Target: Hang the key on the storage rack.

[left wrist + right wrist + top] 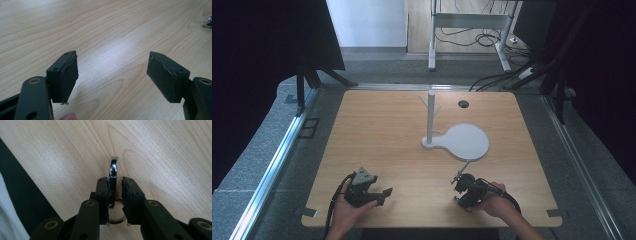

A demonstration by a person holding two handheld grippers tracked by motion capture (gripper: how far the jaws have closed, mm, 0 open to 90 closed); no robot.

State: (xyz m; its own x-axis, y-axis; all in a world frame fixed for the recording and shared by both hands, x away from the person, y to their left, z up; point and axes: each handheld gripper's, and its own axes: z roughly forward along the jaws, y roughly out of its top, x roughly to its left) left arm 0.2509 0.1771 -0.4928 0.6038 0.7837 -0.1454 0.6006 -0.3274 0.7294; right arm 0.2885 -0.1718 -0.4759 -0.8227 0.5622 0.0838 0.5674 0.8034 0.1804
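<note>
Gripping shiny metal piece (113, 173), right gripper (115, 185) nearly closed; left gripper (112, 75) wide, empty; white stand (430, 117) well beyond

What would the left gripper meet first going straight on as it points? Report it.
Probably bare tabletop: the left gripper, jaws open, angles down at plain wood. A shiny metal piece lies off to the side of that line; depth is unclear.

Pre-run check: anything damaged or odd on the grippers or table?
Left gripper, open: the black rubber pads look cracked, peeling at the edges. Right gripper grips a small shiny metal piece with a ring. Wooden table looks normal.
</note>
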